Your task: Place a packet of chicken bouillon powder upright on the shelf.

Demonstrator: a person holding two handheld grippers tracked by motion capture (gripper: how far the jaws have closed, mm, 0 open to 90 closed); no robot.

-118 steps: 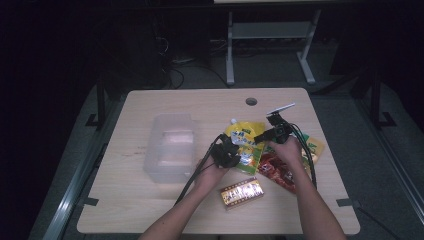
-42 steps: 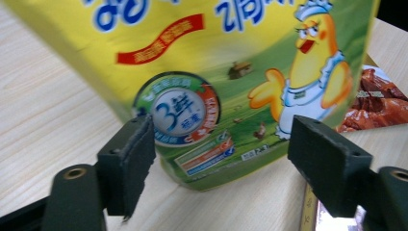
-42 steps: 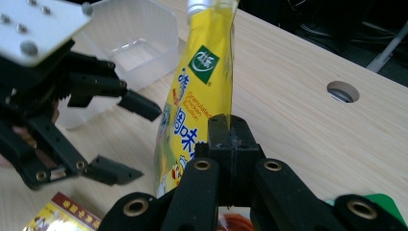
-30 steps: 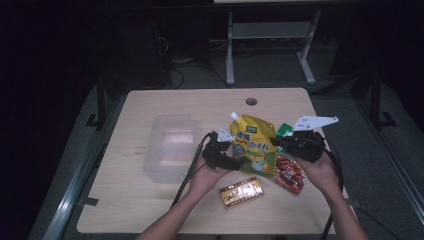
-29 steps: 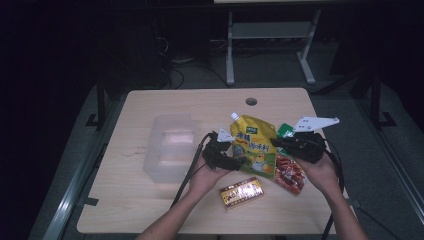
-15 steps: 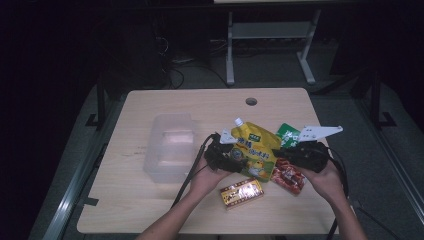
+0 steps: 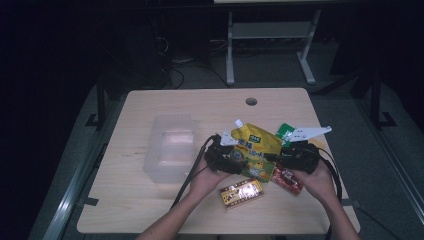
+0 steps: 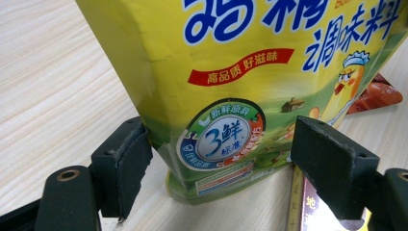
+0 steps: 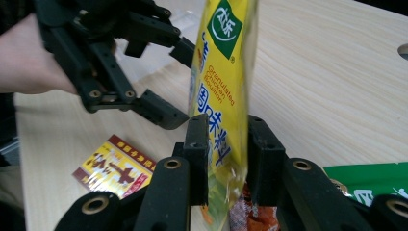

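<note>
High view shows the yellow pouch (image 7: 255,155) at frame centre, standing on the bench (image 7: 150,210) between the spread left hand-held gripper (image 7: 235,161) and the right hand-held gripper (image 7: 280,156), whose jaws have just been loosening around its edge; soft, floppy, slippery film, best pinched at the stiffer side seam.
</note>
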